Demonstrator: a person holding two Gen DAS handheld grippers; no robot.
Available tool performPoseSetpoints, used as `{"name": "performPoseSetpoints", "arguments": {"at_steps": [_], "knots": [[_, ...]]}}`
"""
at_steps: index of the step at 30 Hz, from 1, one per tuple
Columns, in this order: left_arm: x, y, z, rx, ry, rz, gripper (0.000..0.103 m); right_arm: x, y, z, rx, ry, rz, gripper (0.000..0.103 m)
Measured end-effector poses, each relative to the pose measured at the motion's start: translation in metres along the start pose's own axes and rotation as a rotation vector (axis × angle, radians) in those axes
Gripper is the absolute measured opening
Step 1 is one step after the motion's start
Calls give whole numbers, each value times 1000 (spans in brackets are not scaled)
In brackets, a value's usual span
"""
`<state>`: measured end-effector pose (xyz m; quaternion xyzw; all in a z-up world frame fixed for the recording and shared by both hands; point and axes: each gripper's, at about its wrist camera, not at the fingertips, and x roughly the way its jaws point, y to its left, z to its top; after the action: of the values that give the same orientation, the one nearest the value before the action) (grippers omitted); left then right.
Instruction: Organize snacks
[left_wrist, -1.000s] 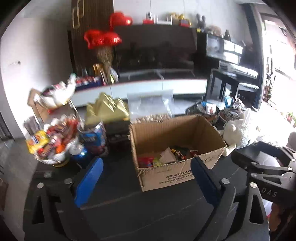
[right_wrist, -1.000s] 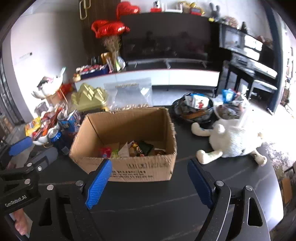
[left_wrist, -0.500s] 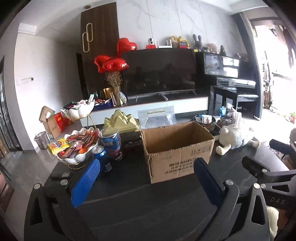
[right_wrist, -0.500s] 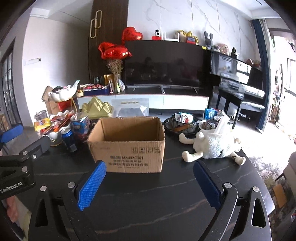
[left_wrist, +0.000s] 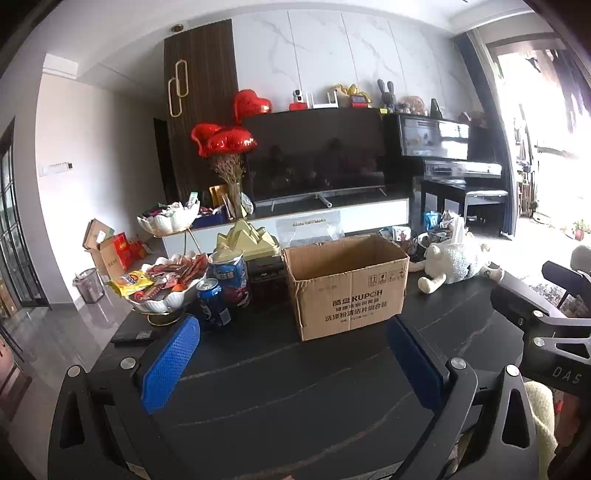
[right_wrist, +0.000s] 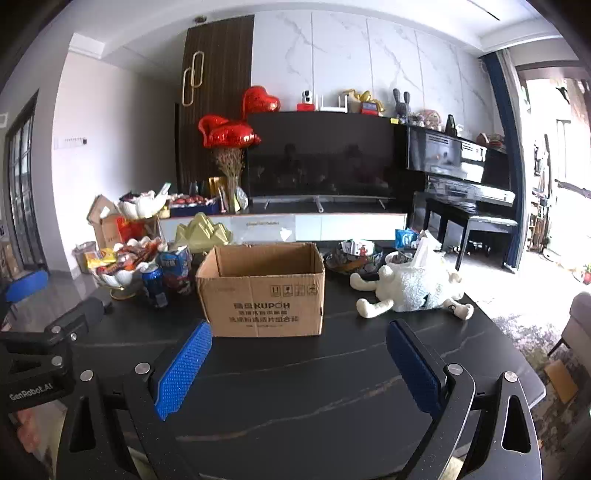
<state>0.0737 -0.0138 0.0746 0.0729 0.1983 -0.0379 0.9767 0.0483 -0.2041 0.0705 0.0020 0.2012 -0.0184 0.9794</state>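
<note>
Squarely on the dark table (right_wrist: 295, 391) stands the open cardboard box (right_wrist: 264, 295), flaps up, printed side toward the cameras; from these low views its inside cannot be seen. Left of the box, a white scalloped bowl (left_wrist: 162, 301) is heaped with wrapped snacks (left_wrist: 162, 275), among them a yellow packet at its left rim. Between bowl and box stand a blue drink can (left_wrist: 214, 302) and, just behind it, a taller blue snack tub (left_wrist: 229, 275), close together. Behind the box sits a yellow mountain-shaped ornament (left_wrist: 247, 240). Right of the box lies a white plush lamb (right_wrist: 410, 288) on its side, and behind the lamb a dark bowl (right_wrist: 351, 260) holds more packets.

Short of the box, the right gripper (right_wrist: 299, 373) hovers over bare tabletop with its blue pads (right_wrist: 184, 369) spread wide; its jaws have just been opening, and nothing lies between them. The left gripper (left_wrist: 291, 367) also sits short of the box, nearer the can side, jaws wide apart and empty. Each gripper's black frame shows at the edge of the other's view. Far behind the box, a television (right_wrist: 321, 158) stands on a low white unit.
</note>
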Motion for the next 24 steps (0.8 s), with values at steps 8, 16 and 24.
{"name": "performPoseSetpoints", "arguments": {"at_steps": [8, 16, 24], "knots": [[-23, 0, -3, -16, -22, -19, 103, -24, 4, 0, -12, -43, 13, 96], [-35, 2, -2, -22, -46, -22, 103, -40, 7, 0, -27, -83, 11, 96], [-41, 2, -1, -23, -68, -19, 103, -44, 6, 1, -25, -95, 18, 96]]}}
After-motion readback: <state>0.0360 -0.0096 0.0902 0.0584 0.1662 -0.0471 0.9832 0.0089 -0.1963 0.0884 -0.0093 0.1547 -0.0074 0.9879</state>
